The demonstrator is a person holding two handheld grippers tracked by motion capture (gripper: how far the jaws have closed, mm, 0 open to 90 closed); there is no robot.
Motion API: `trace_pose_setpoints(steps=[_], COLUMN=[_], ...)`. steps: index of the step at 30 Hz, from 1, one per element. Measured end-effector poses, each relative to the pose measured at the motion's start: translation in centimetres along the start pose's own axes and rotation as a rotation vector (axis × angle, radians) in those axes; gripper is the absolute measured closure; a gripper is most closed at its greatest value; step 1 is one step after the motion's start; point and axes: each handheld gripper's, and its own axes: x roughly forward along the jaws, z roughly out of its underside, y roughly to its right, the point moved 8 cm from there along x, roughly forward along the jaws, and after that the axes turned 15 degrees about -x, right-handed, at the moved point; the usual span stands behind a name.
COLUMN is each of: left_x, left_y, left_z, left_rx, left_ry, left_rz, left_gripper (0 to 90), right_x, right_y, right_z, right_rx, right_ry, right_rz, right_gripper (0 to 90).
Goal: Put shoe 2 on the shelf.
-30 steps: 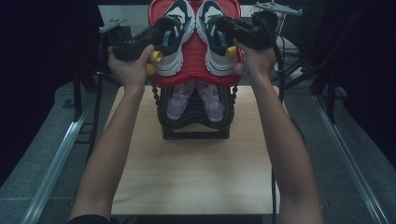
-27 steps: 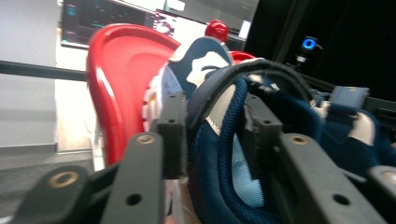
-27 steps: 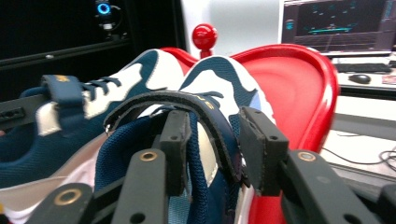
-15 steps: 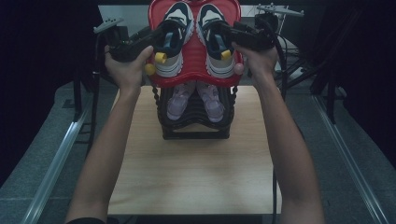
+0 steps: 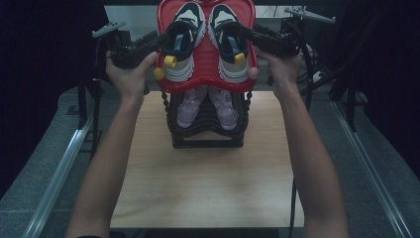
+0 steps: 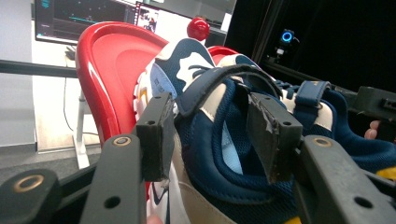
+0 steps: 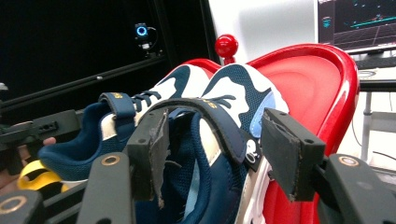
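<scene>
Two navy-and-white sneakers lie side by side on a red tray (image 5: 208,82) on top of a black rack (image 5: 208,136). My left gripper (image 5: 171,38) is shut on the side wall of the left sneaker (image 5: 185,47), one jaw outside and one inside the opening. In the left gripper view, that gripper (image 6: 212,135) pinches the left sneaker's (image 6: 201,88) collar under a strap. My right gripper (image 5: 238,30) grips the right sneaker (image 5: 229,47) the same way. In the right gripper view, its jaws (image 7: 215,149) straddle the right sneaker's (image 7: 233,93) wall.
A pair of pale purple shoes (image 5: 205,106) sits on the rack's lower tier. The rack stands at the far end of a wooden table (image 5: 208,188). A red knob (image 7: 226,45) tops the tray's far edge. Metal rails run along both sides of the table, and monitors stand behind.
Both hands have drifted slightly outward and up with their grippers. The sneakers sit a little higher in the view, still over the red tray.
</scene>
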Motion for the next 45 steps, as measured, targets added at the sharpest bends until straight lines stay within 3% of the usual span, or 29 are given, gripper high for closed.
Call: trace_pose_setpoints(steps=[8,17,33,45], left_x=[-1.3,-2.8,-5.6,-7.1], left_y=[0.2,0.0,-1.9,-2.4], left_z=[-0.1,0.5,1.8,3.4], left_rx=[0.006,0.012,0.005,-0.005], left_ry=[-0.006,-0.015,-0.030,-0.055], left_rz=[0.019,0.024,0.034,0.056], left_gripper=[50.8,49.8,49.6,49.4], right_x=[-1.9,-3.7,-5.9,-7.6], right_y=[-0.1,0.1,0.5,0.0], right_z=[0.1,1.0,3.7,5.7], right_rx=[-0.001,-0.032,-0.001,0.017], right_ry=[0.026,0.024,0.037,0.041], right_rz=[-0.021,-0.007,-0.004,-0.008], right_gripper=[44.9,46.0,48.1,49.5])
